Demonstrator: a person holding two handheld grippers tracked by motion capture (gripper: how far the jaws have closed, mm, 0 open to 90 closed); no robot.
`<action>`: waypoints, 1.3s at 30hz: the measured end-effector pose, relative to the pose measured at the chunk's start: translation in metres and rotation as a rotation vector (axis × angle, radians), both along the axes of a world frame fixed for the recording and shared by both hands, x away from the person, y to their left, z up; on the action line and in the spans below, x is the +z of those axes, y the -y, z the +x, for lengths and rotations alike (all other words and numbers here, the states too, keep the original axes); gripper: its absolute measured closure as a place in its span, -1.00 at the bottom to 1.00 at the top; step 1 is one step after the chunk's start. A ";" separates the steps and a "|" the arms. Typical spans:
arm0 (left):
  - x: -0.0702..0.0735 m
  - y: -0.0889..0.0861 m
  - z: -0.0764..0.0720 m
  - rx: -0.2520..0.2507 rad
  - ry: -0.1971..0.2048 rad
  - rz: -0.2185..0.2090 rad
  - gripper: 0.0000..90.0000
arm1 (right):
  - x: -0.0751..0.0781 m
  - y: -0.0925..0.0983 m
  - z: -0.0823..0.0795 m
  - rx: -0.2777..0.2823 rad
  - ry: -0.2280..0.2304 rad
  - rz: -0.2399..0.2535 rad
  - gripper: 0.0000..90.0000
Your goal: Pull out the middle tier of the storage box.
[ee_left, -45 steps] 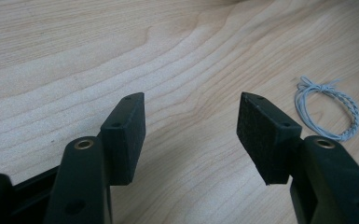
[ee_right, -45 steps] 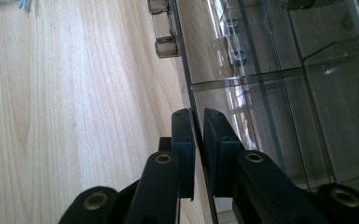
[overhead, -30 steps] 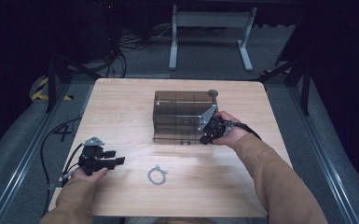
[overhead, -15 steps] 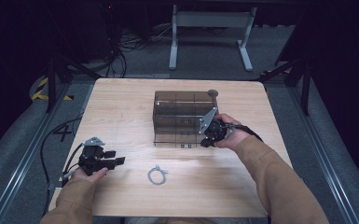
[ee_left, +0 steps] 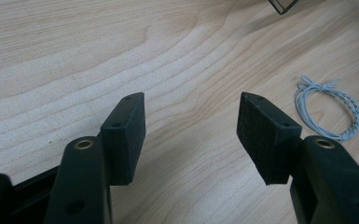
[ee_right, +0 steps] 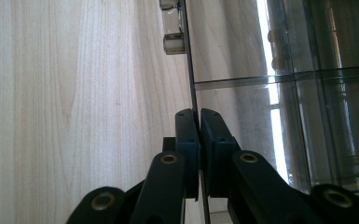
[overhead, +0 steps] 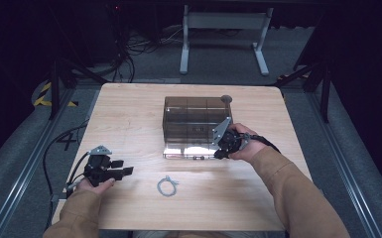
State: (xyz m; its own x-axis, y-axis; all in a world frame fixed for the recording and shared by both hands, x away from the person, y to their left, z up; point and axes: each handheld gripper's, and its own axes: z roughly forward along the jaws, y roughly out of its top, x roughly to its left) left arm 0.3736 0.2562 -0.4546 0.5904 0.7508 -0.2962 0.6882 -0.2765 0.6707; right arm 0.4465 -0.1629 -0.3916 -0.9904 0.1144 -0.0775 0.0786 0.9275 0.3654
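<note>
With the right gripper (ee_right: pixel 199 140) pinched on what looks like the smoked acrylic box's (overhead: pixel 193 119) thin door edge, a twist could slip it free, while the left gripper (ee_left: pixel 191 135) idles agape near the wire loop (ee_left: pixel 327 107).

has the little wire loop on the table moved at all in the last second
No. The wire loop lies in the same spot on the table, as far from the near edge and the smoky clear box as before.

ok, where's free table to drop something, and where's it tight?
Free: the far-left table between its edge and the smoked clear box; the near-right corner past the wire loop; a strip behind the box. Tight: the box's front edge, which the right hand-held gripper is clamped on, and the near left, where the open left hand-held gripper points at the loop.
</note>
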 end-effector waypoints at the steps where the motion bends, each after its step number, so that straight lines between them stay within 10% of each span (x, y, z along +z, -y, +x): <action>1: 0.000 0.000 0.000 0.000 0.000 0.000 -0.04 | 0.000 0.000 -0.001 -0.002 -0.001 -0.003 0.93; 26: 0.000 0.000 0.000 0.000 -0.002 0.000 -0.04 | -0.004 -0.001 -0.002 -0.018 -0.011 -0.025 0.86; 39: 0.000 0.000 0.000 0.001 -0.003 -0.002 -0.04 | 0.011 0.001 -0.014 -0.070 0.019 0.047 0.62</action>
State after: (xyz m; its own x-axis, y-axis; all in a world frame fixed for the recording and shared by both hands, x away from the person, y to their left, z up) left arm 0.3739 0.2558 -0.4546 0.5890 0.7506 -0.2995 0.6904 -0.2747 0.6692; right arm 0.4324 -0.1636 -0.3804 -0.9783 0.1869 -0.0894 0.1347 0.9018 0.4107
